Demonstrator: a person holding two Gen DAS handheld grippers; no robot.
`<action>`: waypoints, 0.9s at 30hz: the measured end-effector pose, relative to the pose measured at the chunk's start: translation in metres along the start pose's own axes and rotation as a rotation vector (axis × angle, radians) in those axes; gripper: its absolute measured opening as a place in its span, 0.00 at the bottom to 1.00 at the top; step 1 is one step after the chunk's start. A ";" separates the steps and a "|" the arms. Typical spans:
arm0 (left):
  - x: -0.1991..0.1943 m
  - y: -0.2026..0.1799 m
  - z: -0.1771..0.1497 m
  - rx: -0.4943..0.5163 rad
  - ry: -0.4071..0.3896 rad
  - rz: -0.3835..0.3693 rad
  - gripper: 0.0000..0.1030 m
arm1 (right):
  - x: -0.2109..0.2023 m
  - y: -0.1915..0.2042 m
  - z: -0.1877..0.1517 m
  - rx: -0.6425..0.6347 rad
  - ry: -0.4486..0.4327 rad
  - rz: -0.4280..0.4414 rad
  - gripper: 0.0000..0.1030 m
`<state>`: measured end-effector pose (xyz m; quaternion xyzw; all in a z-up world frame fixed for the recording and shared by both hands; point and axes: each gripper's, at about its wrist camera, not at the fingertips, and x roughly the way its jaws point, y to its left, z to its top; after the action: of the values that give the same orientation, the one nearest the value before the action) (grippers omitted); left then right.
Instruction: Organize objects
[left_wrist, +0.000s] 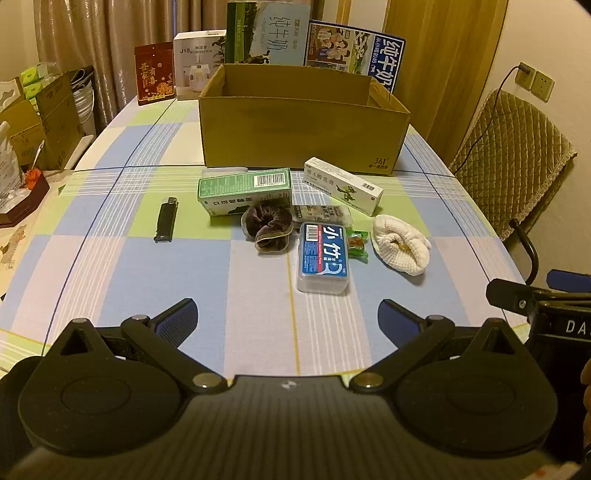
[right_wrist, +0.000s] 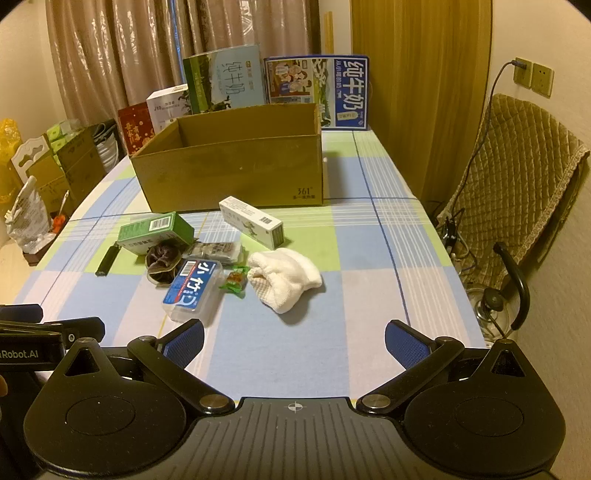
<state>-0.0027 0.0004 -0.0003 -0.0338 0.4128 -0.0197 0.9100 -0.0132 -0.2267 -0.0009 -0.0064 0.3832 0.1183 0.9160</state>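
Reading "361°" on cardboard box; floss case ahead of left hand-held gripper; both hand-held grippers wide open, empty; right hand-held gripper.

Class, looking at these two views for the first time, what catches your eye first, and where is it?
The open brown cardboard box stands mid-table. Before it lies a clutter: a green carton, a blue-labelled clear plastic case and a white knitted cloth. Both grippers, left and right, hover open in front.

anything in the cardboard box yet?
Cannot tell: the cardboard box shows only bare inner walls, its floor is hidden, and all the small items lie on the table in front.
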 end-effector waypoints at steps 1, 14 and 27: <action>0.000 0.000 0.000 -0.001 0.000 0.000 0.99 | 0.001 0.000 0.000 0.001 0.001 0.001 0.98; 0.000 -0.001 0.000 0.002 0.007 -0.008 0.99 | 0.003 -0.002 0.001 0.001 0.004 0.001 0.98; 0.000 -0.002 0.001 0.004 0.009 -0.009 0.99 | 0.005 -0.004 -0.001 -0.001 0.008 0.006 0.98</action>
<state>-0.0021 -0.0016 0.0004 -0.0341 0.4166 -0.0249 0.9081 -0.0093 -0.2292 -0.0055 -0.0060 0.3870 0.1213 0.9140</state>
